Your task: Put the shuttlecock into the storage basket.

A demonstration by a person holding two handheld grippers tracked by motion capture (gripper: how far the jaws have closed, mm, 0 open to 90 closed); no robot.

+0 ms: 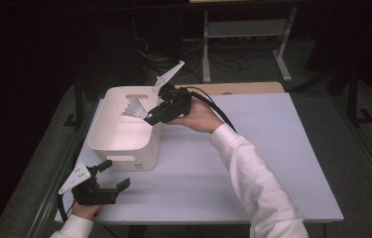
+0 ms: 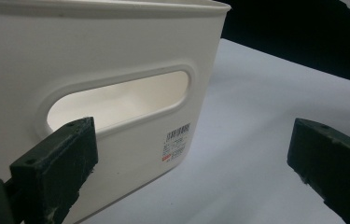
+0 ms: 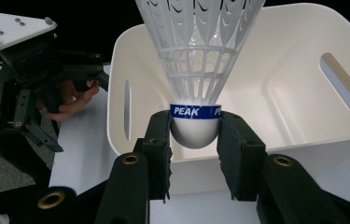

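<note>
The right gripper (image 3: 194, 140) has its two black jaws pinched on the rounded white base of a shuttlecock (image 3: 196, 70), the pads sitting just under the blue band that reads PEAK, with the plastic skirt fanning away from the jaws. In the high view the shuttlecock (image 1: 135, 107) hangs over the open white bin (image 1: 105, 140), near its rim at about three o'clock, with the skirt pointing towards nine o'clock over the hollow; the bin looks empty beneath it, as far as I can see. The person's right hand (image 1: 199, 115) holds the right gripper (image 1: 150, 117) tilted down from the three o'clock side. The left gripper (image 1: 114, 174) waits at the bin's six o'clock, just off the near wall with its slot handle, its jaws spread wide with nothing between them; in its own view the left gripper (image 2: 191, 158) frames that wall and a small printed label (image 2: 176, 143). I would judge the shuttlecock very light and a bit delicate: the latticed skirt is thin and springy and would bend or crack if squeezed, while the domed base is firm but smooth and could squirt out of a loose grip. The base is therefore the right place to take it, as now, and only a gentle release should be needed to drop it in.
</note>
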